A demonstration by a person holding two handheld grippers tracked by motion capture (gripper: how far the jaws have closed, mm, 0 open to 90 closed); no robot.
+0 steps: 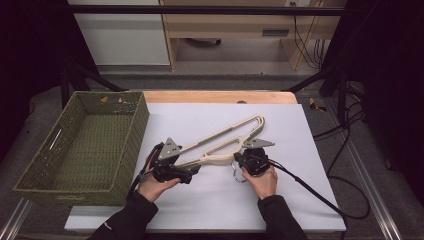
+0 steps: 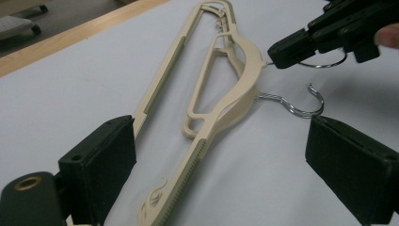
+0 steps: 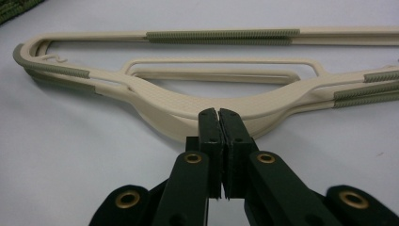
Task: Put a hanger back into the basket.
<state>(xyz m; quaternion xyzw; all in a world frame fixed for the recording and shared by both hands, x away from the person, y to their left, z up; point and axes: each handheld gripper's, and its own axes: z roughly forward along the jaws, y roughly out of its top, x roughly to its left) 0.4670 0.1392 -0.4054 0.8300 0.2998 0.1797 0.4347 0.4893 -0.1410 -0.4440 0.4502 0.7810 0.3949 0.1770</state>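
White board, hangers' [image 3: 202, 101] hook under pinched right gripper [image 3: 219, 115]

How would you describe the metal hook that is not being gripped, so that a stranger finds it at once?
On the white board lie stacked beige hangers. The free hook sticks out of their middle, a bare silver wire curl lying flat, while its twin sits pinched in the right gripper.

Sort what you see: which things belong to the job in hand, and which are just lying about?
In the job: stacked beige hangers; right gripper, shut at a hanger's metal hook; left gripper, open by the hangers' end.

Lying about: green woven basket, white board, cables.
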